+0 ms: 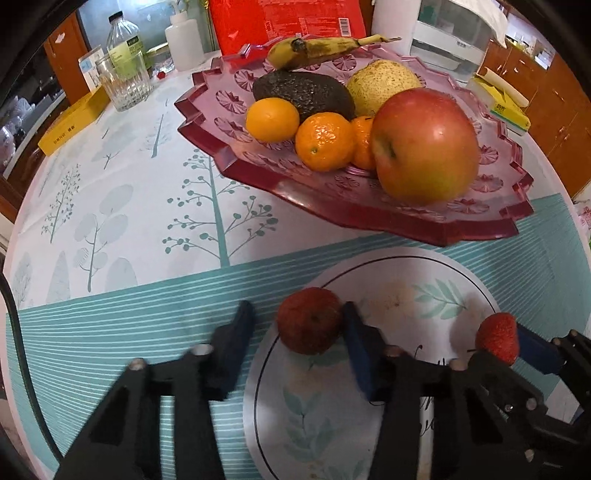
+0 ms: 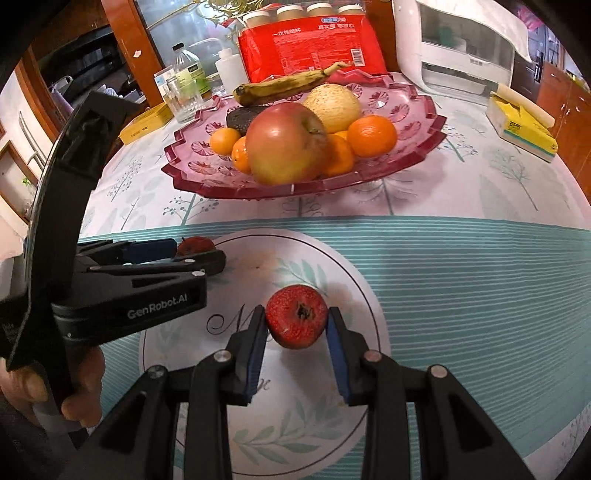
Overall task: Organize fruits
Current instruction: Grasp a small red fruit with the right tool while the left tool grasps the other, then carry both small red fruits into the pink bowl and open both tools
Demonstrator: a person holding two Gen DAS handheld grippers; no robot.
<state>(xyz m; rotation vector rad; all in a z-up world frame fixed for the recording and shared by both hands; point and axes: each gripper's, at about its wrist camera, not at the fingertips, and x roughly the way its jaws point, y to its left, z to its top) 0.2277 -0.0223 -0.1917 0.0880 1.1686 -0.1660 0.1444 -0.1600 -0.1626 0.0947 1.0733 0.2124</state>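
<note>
A small red fruit (image 1: 309, 320) lies on the white round print (image 1: 406, 280) of the tablecloth, between the fingers of my left gripper (image 1: 297, 308). Its right pad touches the fruit; the left pad is blurred, with a strip of cloth showing between it and the fruit. My right gripper (image 2: 297, 312) is shut on a second small red fruit (image 2: 297, 321), held just above the print. From the left wrist it shows at the lower right (image 1: 502, 343). Behind stands a pink glass tray (image 1: 332, 199) holding an apple (image 1: 424, 147), tangerines, an avocado, a pear and a banana.
A ribbed glass (image 1: 123, 83), bottles and a yellow box (image 1: 70, 123) stand at the back left. A red packet (image 1: 280, 18) and a white appliance (image 2: 461, 48) line the back. A tissue pack (image 2: 521, 125) lies right. A person's hand (image 2: 74, 387) holds the left gripper (image 2: 184, 251).
</note>
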